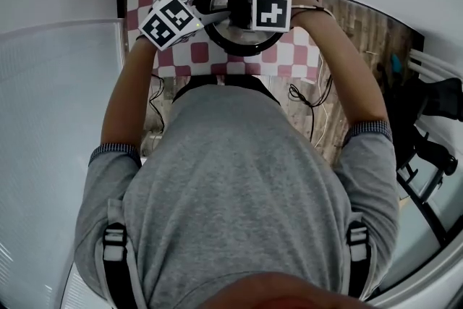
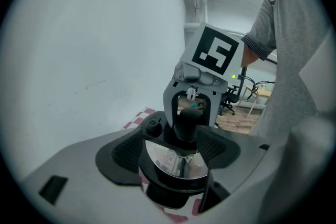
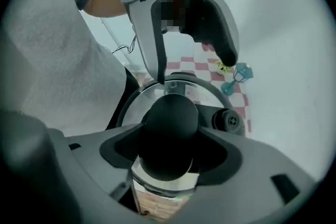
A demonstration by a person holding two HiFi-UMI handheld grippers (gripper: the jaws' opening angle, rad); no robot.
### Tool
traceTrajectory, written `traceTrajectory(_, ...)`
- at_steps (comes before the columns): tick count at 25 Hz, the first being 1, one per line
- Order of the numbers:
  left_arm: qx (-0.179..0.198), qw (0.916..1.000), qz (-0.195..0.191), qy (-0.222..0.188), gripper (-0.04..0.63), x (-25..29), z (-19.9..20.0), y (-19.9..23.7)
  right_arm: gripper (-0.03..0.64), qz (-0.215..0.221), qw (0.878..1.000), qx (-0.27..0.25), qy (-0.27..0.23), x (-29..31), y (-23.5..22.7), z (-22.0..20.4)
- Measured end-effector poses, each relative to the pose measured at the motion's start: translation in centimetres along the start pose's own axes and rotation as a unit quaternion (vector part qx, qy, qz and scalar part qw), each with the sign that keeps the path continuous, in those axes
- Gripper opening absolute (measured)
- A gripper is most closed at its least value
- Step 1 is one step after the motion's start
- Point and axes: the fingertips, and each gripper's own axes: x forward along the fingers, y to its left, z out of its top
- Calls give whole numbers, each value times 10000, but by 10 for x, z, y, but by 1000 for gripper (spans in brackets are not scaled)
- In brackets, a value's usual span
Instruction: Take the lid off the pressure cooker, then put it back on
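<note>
Trouble could start at the round black knob [image 3: 170, 123]. The right claw [image 3: 170, 150] is closed on it from both sides, but the knob is smooth and shaped like a ball. I think it could slip out if the claw pulls up too fast or at a slant. The lid [image 3: 140, 99] might also stick, and then the whole pressure cooker [image 1: 239, 48] could lift or slide on the red and white checked surface [image 1: 293, 60]. That is why the left claw [image 2: 173, 153] matters. Its jaws sit fairly wide and seem to squeeze the cooker's black handle [image 2: 169, 194] at the near edge. If that hold is loose, the pot could turn or tip. A blue toy cup [image 3: 239, 75] stands near and could get knocked. The lid is shiny, with a black ring round it and a small black valve [image 3: 230, 121] beside the knob. It sits flat on the cooker, in the middle of the surface, just in front of the person.
</note>
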Motion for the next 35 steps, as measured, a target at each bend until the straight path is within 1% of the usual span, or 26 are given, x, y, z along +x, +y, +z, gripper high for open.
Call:
traceTrajectory(5, -64, 9999, 131, 8, 344, -2, -1, 0, 328, -67, 10000, -26, 0, 1, 0, 0)
traceTrajectory(8, -43, 9998, 183, 42, 344, -6, 0, -4, 397, -342, 9992, -229, 19, -5, -5, 3)
traceTrajectory(9, -38, 9998, 194, 42, 344, -7, 1, -5, 400, -437, 9988, -234, -47, -9, -6, 6)
traceTrajectory(12, -57, 9996, 259, -15, 344, -12, 3, -4, 399, -887, 9943, -121, -585, -31, -19, 17)
traceTrajectory(14, -68, 9993, 347, -109, 344, -18, 8, -2, 399, -1217, 9869, 22, -1059, -56, -29, 24)
traceTrajectory(16, -62, 9985, 489, -256, 344, -26, 14, 0, 399, -1463, 9758, 290, -1601, -88, -32, 30)
traceTrajectory(18, -45, 9967, 664, -465, 344, -34, 22, 0, 396, -1817, 9573, 534, -2186, -124, -34, 32)
traceTrajectory(20, -38, 9939, 869, -676, 344, -42, 31, 0, 379, -2194, 9326, 761, -2763, -160, -30, 29)
traceTrajectory(21, -43, 9923, 964, -782, 344, -46, 36, -2, 370, -2352, 9177, 891, -3077, -176, -26, 27)
traceTrajectory(23, -58, 9879, 1131, -1059, 344, -56, 47, -6, 351, -2617, 8806, 1156, -3777, -205, -15, 24)
traceTrajectory(25, -66, 9808, 1318, -1436, 344, -68, 60, -10, 328, -2906, 8370, 1371, -4429, -229, -3, 20)
traceTrajectory(27, -99, 9722, 1507, -1788, 340, -79, 71, -13, 303, -3242, 7944, 1553, -4896, -248, 13, 15)
traceTrajectory(28, -124, 9689, 1566, -1914, 333, -84, 75, -15, 299, -3380, 7762, 1625, -5069, -254, 21, 14)
traceTrajectory(29, -144, 9665, 1602, -2001, 317, -87, 77, -17, 296, -3476, 7615, 1684, -5205, -258, 29, 13)
traceTrajectory(30, -155, 9649, 1620, -2063, 294, -90, 79, -20, 293, -3535, 7509, 1731, -5303, -258, 37, 13)
traceTrajectory(31, -155, 9637, 1626, -2111, 277, -91, 80, -24, 287, -3575, 7440, 1767, -5361, -257, 44, 13)
traceTrajectory(33, -144, 9618, 1635, -2190, 245, -93, 82, -31, 274, -3650, 7360, 1835, -5398, -249, 56, 11)
traceTrajectory(35, -156, 9595, 1654, -2275, 219, -94, 83, -38, 228, -3717, 7256, 1956, -5451, -240, 63, 7)
